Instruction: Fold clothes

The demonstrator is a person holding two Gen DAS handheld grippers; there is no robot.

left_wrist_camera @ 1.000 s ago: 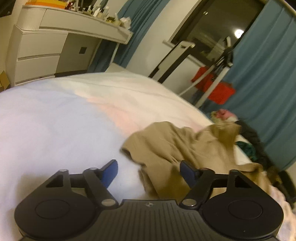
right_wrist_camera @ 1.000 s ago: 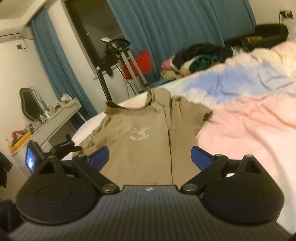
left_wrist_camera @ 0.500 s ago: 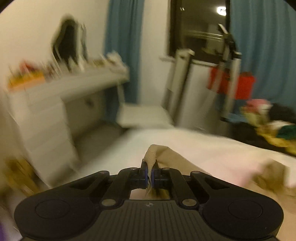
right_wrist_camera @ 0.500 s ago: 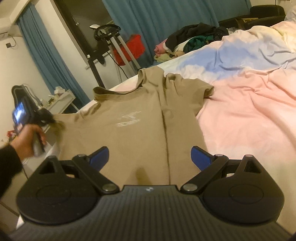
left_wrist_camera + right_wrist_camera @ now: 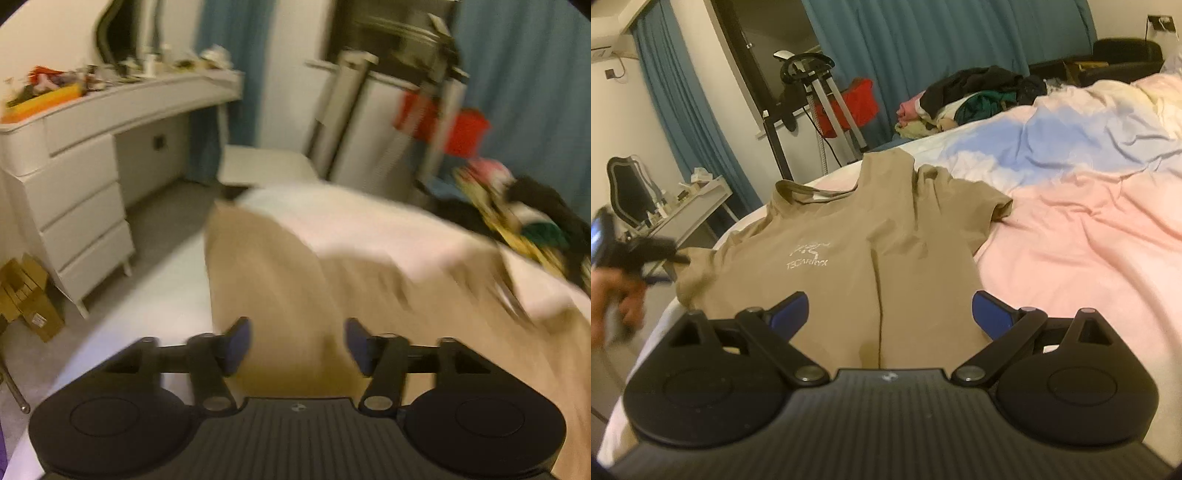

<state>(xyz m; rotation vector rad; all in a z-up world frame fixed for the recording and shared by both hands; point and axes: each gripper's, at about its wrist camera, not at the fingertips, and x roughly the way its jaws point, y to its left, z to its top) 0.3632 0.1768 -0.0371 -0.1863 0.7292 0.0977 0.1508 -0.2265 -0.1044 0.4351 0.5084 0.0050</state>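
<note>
— Shirt (image 5: 871,254) spread face up on the bed (image 5: 1071,236), collar toward the curtains, logo showing, hem nearest the right gripper (image 5: 890,314). 1 crease running down the middle.

— Right jaws?

— Wide apart, holding nothing, hovering over the hem end of the cloth. Same for the left gripper (image 5: 295,343): jaws parted, nothing between the blue pads, tan fabric lying below and ahead. Left view blurred, so no telling whether the pads touch the cloth.

— Where exactly on the shirt?

— Left gripper at the sleeve side by the bed's edge, seen from the right view at the far left with the hand (image 5: 613,302) around it. Right sleeve lying flat toward the pink sheet, well apart from both tools.

— Step in hand, then?

— Probably flattening and squaring before the first fold; nothing folded yet, judging by the full front on show. Best done by pinching the side seam low, only 1 or 2 layers, not a bunch. Matching grip needed on the hem corner with the right gripper, so both ends travel together.

— Risks?

— Left sleeve hanging near the mattress edge, likely to slide toward the floor if tugged outward. Better to pull inward, across the logo. Also worth smoothing that centre crease first, or the fold sets crooked. Thin fabric, likely to slip from a shallow pinch.
</note>
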